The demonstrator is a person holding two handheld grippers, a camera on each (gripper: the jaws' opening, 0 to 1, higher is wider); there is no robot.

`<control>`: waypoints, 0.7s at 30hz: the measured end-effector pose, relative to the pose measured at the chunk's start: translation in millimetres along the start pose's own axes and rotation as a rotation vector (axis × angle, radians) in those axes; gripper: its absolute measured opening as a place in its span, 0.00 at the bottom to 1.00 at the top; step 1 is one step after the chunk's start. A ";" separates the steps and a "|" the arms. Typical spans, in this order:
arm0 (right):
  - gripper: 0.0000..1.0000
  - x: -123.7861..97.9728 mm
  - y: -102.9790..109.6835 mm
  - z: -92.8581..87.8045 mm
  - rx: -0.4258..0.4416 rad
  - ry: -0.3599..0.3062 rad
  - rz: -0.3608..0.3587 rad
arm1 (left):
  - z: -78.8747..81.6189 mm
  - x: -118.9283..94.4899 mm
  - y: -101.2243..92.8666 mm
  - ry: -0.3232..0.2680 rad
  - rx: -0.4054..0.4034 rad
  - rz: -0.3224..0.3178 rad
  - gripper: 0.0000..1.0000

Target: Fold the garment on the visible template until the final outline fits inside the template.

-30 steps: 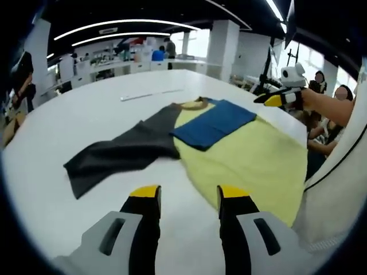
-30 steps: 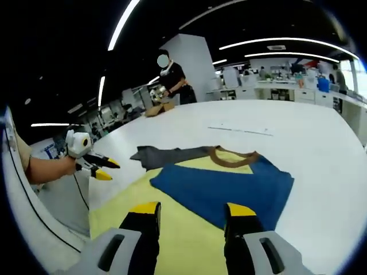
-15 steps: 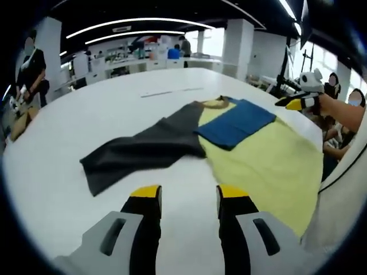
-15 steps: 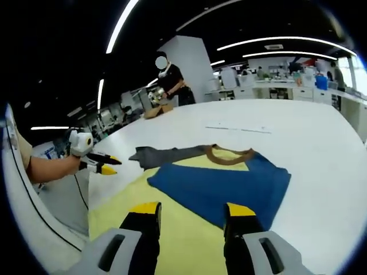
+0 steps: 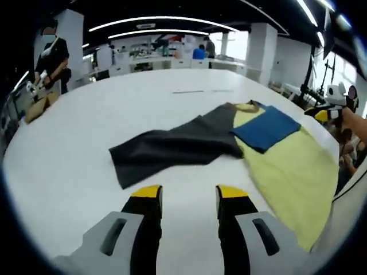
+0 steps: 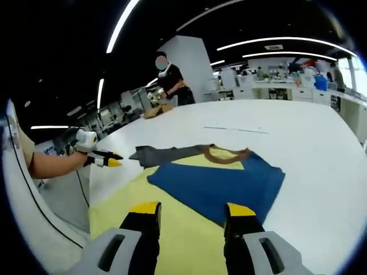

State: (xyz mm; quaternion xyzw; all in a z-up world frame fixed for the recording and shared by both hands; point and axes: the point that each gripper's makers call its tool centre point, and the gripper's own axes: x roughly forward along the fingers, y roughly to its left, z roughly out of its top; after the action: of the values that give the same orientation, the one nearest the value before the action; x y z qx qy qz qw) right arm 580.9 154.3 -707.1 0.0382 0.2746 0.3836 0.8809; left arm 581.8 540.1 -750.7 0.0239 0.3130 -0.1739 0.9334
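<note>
A garment lies flat on the white table [image 5: 69,143]. It has a yellow body [image 5: 292,172], a brown collar [image 5: 246,106], a blue sleeve [image 5: 266,127] folded across the chest, and a dark grey sleeve [image 5: 172,150] stretched out to the side. My left gripper [image 5: 189,195] is open and empty, hovering over bare table just short of the grey sleeve. My right gripper [image 6: 192,212] is open above the yellow body [image 6: 172,229], near the blue sleeve [image 6: 221,183]. The left gripper [image 6: 108,160] also shows beside the grey sleeve's [image 6: 166,153] end. The right gripper [image 5: 322,113] hangs past the garment's far side.
A thin pale strip [image 5: 198,91] lies on the table beyond the garment. A person [image 6: 169,80] stands at a cardboard box [image 5: 37,106] by the table's far rim. Other people [image 5: 347,137] sit near the table's edge by the yellow body. Desks line the back.
The left gripper has moved toward the grey sleeve's end, which now lies in front of its jaws. The right gripper has hardly moved. The garment lies as before.
</note>
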 end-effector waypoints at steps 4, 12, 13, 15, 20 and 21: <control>0.40 -2.7 -0.1 -1.4 0.000 0.005 -0.004 | 1.1 5.2 8.3 0.005 0.009 0.015 0.34; 0.40 -5.1 1.0 -2.0 -0.003 0.001 -0.007 | -1.0 14.0 31.5 0.014 0.005 0.065 0.33; 0.40 -5.2 1.1 -1.8 -0.003 0.000 -0.007 | -1.1 14.3 33.5 0.016 0.004 0.072 0.34; 0.40 -5.3 1.4 -1.8 -0.001 -0.001 -0.005 | -1.9 15.2 39.1 0.022 0.016 0.093 0.35; 0.40 -5.2 0.4 -6.3 0.001 0.011 -0.007 | -4.8 18.3 48.5 0.034 0.013 0.114 0.35; 0.40 -5.3 0.6 -6.4 0.003 0.012 -0.006 | -5.4 18.6 48.7 0.037 0.012 0.114 0.35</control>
State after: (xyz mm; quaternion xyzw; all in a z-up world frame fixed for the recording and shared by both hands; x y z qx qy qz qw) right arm 574.3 150.2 -709.9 0.0364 0.2804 0.3806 0.8805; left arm 609.1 580.8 -769.2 0.0504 0.3273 -0.1218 0.9357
